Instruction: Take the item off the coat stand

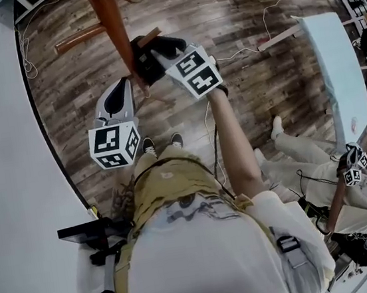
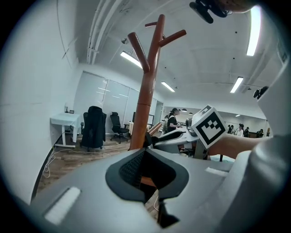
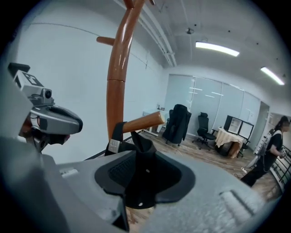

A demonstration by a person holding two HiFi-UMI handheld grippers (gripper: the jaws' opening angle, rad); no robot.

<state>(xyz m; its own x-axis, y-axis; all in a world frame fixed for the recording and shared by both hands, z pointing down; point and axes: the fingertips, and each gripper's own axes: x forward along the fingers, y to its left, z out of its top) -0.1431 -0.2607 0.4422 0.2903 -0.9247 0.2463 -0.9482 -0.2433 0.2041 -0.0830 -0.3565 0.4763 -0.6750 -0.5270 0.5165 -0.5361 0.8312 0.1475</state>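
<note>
1. My right tongs point(image 3: 142, 175) are clenched on the black item point(image 3: 138, 146). Its dark fabric fills the gap between the pads.
2. The item hangs at the coat stand point(image 3: 117, 68). Its strap point(image 3: 114, 135) is looped around the base of a wooden peg point(image 3: 142, 121), right against the pole.
3. My left tongs point(image 2: 146, 175) look drawn together and grasp nothing. The pole rises just beyond them, and a sliver of its brown shows through the notch in the pads.
4. From my head view, the left tongs point(image 1: 123, 93) sit just beside the pole and the right tongs point(image 1: 152, 59) are right at it, with the item a dark lump there.
5. I cannot make out what kind of item it is. The stand's top is cut off in the right gripper view, and the left tongs' body hides its foot.
</note>
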